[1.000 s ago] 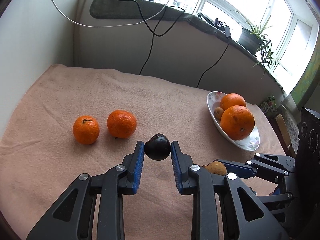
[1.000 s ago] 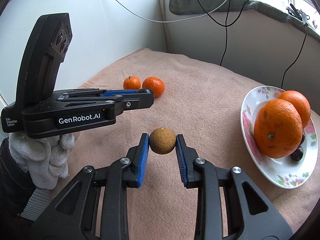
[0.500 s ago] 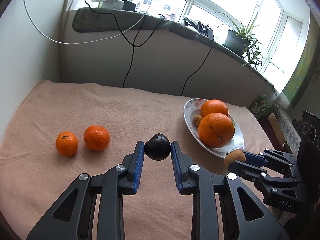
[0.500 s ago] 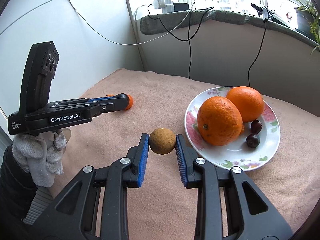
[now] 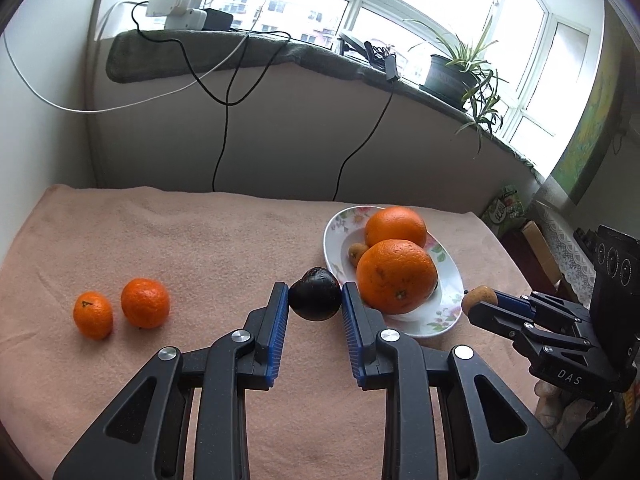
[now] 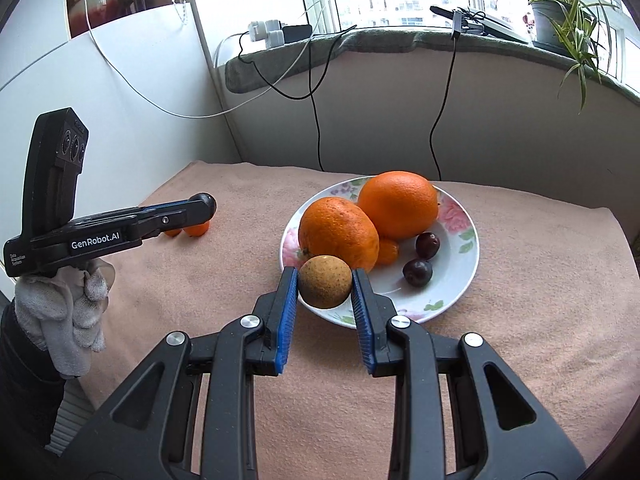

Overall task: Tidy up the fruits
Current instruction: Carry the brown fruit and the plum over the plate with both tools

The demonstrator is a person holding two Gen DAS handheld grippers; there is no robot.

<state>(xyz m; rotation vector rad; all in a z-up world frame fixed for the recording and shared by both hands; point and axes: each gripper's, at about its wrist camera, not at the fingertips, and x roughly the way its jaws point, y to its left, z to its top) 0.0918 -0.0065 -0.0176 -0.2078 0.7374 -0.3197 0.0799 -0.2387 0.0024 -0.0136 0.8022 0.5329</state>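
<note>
The right gripper (image 6: 325, 290) holds a brown fruit (image 6: 325, 282) pinched between its blue-padded fingers (image 6: 287, 312), and that fruit already hangs over the near rim of the plate (image 6: 466, 276). The open patch of plate lies straight ahead and slightly right of the fingers, in front of the two plums (image 6: 418, 273); directly beyond the fruit sits the nearer orange (image 6: 338, 234), so a release too far forward would likely knock against it. The brown fruit is round, dull and speckled, with no clear long axis, and would probably roll on the glazed slope.

The left gripper (image 5: 315, 300) is closed on a dark fruit (image 5: 315, 294), glossy, nearly black and slightly pointed at the top. From these fingers the plate (image 5: 334, 240) lies ahead and to the right, its near-left rim just past the fruit; whether the fruit is over the rim or short of it cannot be told. The right gripper looks the nearer of the two to a drop.

Farther left on the pink cloth over the tabletop (image 5: 200, 240), two mandarins (image 5: 145, 303) sit side by side, well apart from the plate, not yet gathered. On the plate, a second orange (image 6: 397, 204) rests behind the first, touching it.
</note>
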